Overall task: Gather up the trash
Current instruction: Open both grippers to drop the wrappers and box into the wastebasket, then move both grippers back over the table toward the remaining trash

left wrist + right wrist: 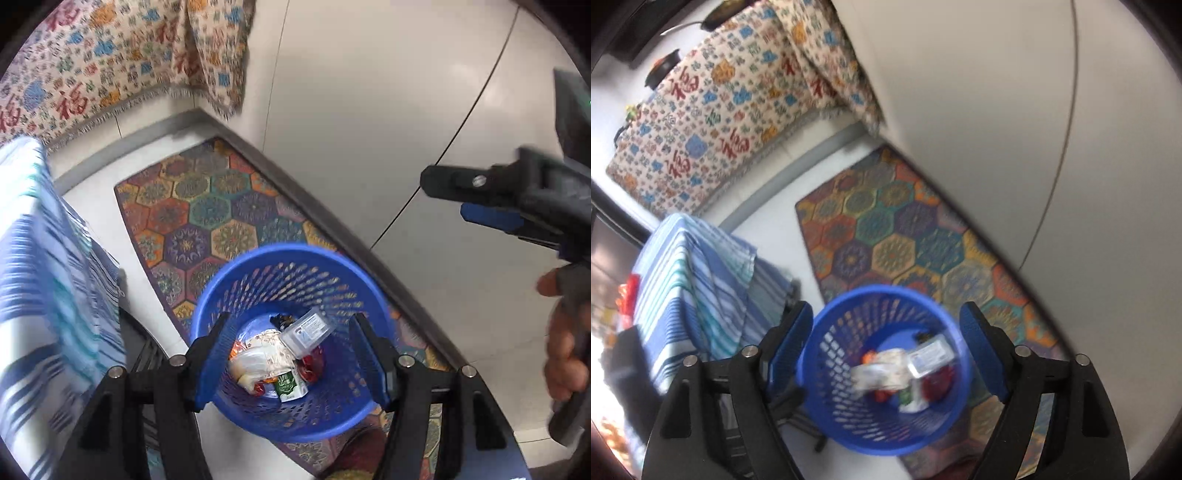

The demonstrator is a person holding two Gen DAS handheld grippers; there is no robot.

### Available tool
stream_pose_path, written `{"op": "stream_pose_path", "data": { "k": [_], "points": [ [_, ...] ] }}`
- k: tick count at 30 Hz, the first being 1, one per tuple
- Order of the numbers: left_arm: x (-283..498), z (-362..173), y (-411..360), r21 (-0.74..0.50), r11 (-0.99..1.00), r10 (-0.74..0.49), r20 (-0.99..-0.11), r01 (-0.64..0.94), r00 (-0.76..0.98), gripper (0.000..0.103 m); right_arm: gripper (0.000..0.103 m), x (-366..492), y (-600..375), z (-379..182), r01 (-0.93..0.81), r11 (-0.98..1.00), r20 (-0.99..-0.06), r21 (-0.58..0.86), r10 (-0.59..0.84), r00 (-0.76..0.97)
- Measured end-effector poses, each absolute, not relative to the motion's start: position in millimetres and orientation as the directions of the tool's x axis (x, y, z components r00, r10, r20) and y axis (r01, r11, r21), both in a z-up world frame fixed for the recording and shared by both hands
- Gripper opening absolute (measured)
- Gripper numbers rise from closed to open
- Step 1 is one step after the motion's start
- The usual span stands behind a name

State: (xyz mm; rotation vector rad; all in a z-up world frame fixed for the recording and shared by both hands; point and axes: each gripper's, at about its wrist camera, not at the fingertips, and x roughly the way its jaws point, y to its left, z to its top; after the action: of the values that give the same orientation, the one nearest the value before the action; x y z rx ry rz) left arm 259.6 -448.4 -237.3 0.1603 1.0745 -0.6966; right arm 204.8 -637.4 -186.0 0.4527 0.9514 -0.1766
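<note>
the floor (388, 110) is pale, glossy tile with thin dark seams curving across it. a rug (207, 206) of many-coloured hexagons lies on it, one long edge along a grey strip. beyond that hangs a cream cloth (701, 129) with red characters and blue and orange motifs, fringed along its hem. to the left a blue, teal and white striped cloth (694, 280) drapes over furniture. bright light washes the far left edge in the right wrist view.

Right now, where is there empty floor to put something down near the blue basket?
The bare pale floor past the patterned rug is open. A narrow bare strip lies between the rug and the striped cloth. The basket itself is crowded with trash.
</note>
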Motion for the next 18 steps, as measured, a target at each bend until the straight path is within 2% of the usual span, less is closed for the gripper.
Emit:
{"op": "stream_pose_path", "data": {
  "k": [5, 9, 13, 18],
  "points": [
    [224.2, -171.4, -409.2, -0.239, 0.76, -0.503, -0.805, 0.605, 0.314, 0.065, 0.088, 194.8, -609.6, -155.1, 0.303, 0.936, -0.79, 0.181, -0.045, 0.612],
    [195.5, -122.0, -351.5, -0.225, 0.77, -0.506, -0.785, 0.596, 0.357, 0.073, 0.088, 187.7, -563.2, -131.0, 0.203, 0.975, -0.76, 0.088, -0.066, 0.647],
    [188.6, -101.4, -269.1, -0.159, 0.84, -0.422, -0.792, 0.519, 0.441, 0.073, 0.09, 181.5, -495.2, -108.3, 0.085, 0.994, -0.723, 0.066, -0.011, 0.691],
    [214.1, -110.1, -158.1, -0.038, 0.943, -0.216, -0.826, 0.331, 0.52, 0.073, 0.09, 180.4, -378.1, -100.2, -0.155, 0.983, -0.724, 0.098, 0.178, 0.667]
  ]
}}
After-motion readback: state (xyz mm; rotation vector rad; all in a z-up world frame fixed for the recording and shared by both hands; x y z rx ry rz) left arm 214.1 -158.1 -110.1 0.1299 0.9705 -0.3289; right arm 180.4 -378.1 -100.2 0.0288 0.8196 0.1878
